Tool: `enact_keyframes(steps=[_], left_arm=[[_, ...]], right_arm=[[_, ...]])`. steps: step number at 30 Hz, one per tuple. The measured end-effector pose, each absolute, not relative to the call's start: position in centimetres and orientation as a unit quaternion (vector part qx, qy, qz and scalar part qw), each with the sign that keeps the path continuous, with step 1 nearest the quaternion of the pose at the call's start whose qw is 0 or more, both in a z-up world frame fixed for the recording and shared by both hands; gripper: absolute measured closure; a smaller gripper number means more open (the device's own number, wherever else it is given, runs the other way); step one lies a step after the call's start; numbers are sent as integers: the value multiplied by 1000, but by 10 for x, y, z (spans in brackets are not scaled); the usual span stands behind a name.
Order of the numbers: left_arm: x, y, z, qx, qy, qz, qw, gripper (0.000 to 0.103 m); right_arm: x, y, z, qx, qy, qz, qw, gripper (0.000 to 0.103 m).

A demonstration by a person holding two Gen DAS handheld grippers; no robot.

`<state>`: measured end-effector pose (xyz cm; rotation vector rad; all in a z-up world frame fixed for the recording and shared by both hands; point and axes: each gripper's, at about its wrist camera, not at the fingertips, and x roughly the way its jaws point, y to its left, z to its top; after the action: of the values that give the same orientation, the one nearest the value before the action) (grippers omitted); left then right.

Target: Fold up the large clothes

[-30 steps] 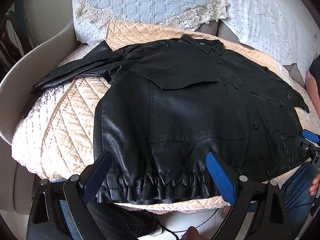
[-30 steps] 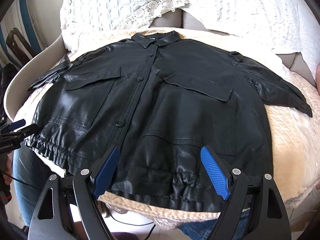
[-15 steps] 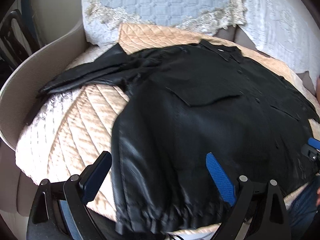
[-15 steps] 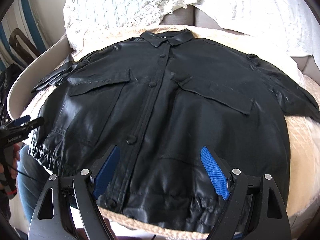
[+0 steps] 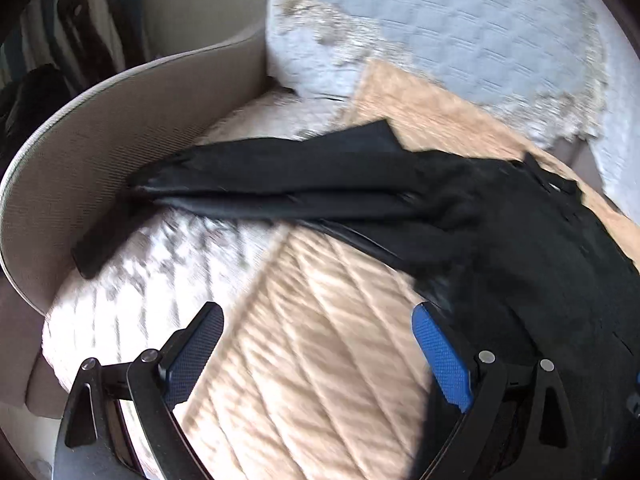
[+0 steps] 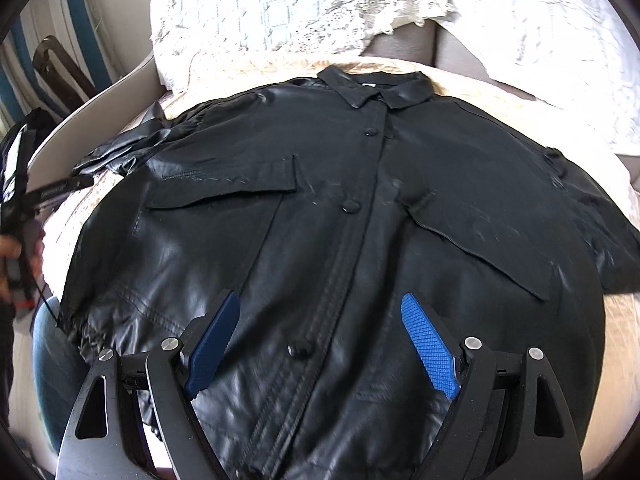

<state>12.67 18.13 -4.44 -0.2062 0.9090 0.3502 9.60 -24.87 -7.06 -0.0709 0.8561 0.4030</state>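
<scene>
Left wrist view: the left gripper (image 5: 318, 354), fingers spread and empty, has swung off the hem toward the jacket (image 5: 520, 248) sleeve (image 5: 256, 188) at ten o'clock; motion blur hides detail, probably a sleeve fold next. Right wrist view: the right gripper (image 6: 320, 344), spread wide, has advanced over the buttoned front, spread flat on the quilted cushion (image 6: 612, 320).

The peach quilt (image 5: 320, 340) lies bare and open left of the black jacket (image 6: 340, 240). The curved armrest (image 5: 100, 140) walls off the far left (the sleeve (image 5: 260, 184) reaches it). Pillows (image 6: 280, 8) block the back.
</scene>
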Motion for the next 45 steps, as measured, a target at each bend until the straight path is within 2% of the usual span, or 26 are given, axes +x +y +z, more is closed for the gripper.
enact_keyframes(steps=[3,12,14,16,17,19,20,21,22,29,36,39,42,43,45], left_arm=[[142,215,-50,-106,429,197,875,7],[178,305,-79,-215,412,240,852,7],[191,306,-87,-214,417,246,849,11],[199,305,-91,-201,419,247,850,35],[202,303,-91,-194,418,248,852,41],[206,305,-89,-194,410,238,859,76],[206,305,-86,-195,408,235,860,82],[205,306,-81,-196,403,235,863,92],[205,306,-76,-196,396,233,866,96],[192,278,5,-173,319,194,911,99],[197,153,84,-111,256,58,958,99],[202,86,81,-83,267,-6,960,99],[218,21,52,-71,312,-71,945,99],[221,0,38,-69,336,-94,935,93],[229,-33,9,-67,389,-141,908,87]], right_arm=[[102,-242,-72,-37,414,197,888,19],[113,-232,-84,-46,434,195,879,19],[115,-232,-85,-47,436,192,878,19],[116,-233,-86,-47,437,189,878,19],[116,-234,-85,-45,437,189,878,19],[114,-237,-85,-42,435,190,879,19],[114,-238,-84,-42,434,190,880,19],[112,-240,-84,-41,431,191,881,19],[111,-243,-83,-39,430,191,882,19],[102,-266,-80,-13,419,185,889,19],[91,-292,-85,11,414,172,894,19],[88,-303,-86,21,414,163,895,19],[86,-312,-87,28,417,154,896,19],[85,-315,-88,30,418,151,895,19],[83,-320,-88,33,420,147,895,19]])
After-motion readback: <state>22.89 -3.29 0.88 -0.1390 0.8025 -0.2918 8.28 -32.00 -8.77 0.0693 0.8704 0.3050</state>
